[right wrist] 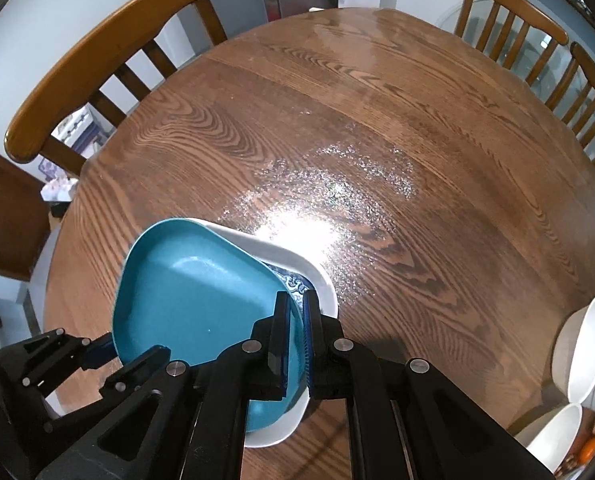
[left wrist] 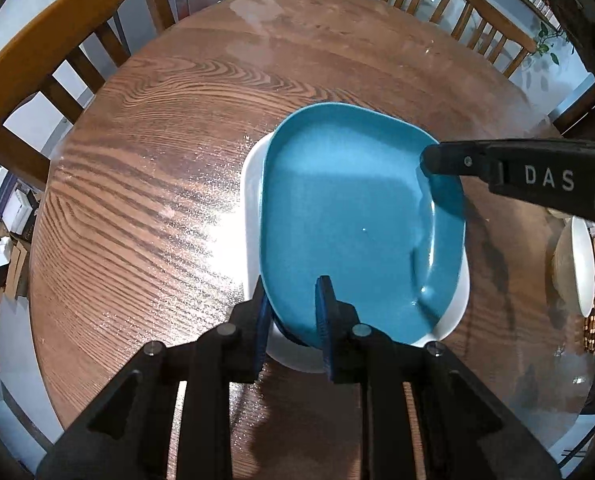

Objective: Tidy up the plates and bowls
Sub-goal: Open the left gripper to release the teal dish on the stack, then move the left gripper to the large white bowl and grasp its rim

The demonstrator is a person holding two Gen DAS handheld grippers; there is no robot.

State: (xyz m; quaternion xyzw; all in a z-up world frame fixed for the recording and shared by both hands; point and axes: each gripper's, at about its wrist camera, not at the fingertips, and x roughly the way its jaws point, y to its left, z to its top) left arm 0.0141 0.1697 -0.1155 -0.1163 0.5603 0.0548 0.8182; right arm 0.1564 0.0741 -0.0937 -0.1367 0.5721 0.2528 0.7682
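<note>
Both grippers are on the blue plate (left wrist: 349, 220) at once, one at each side of it. The left gripper (left wrist: 293, 312) has the near rim between its pads, fingers narrow, one blue pad (left wrist: 324, 312) lying on the plate's upper face and the other tucked under the edge. Seen from the right wrist, the right gripper (right wrist: 296, 340) is pinched almost fully together on the plate's right rim, one finger over the top and one below.

The blue plate sits tilted over a white plate (left wrist: 253, 200) on the wooden table (left wrist: 157, 160), its far-left edge lifted clear and the white rim showing beneath on the left and near sides. From the right wrist a patterned blue-and-white dish (right wrist: 295, 282) peeks out between the two, just beyond the right gripper's tips; how it rests there I cannot tell.

In the left wrist view the right gripper reaches in from the right, its black body marked "DAS", tip clamped on the far-right rim. In the right wrist view the left gripper shows at lower left, holding the plate's near-left edge.

White bowls (right wrist: 581, 356) stand at the table's right edge, well apart from the stack, three of them tipped toward the camera. Wooden chairs (right wrist: 109, 52) ring the far side of the table. A bright glare lies on the wood just beyond the plates.
</note>
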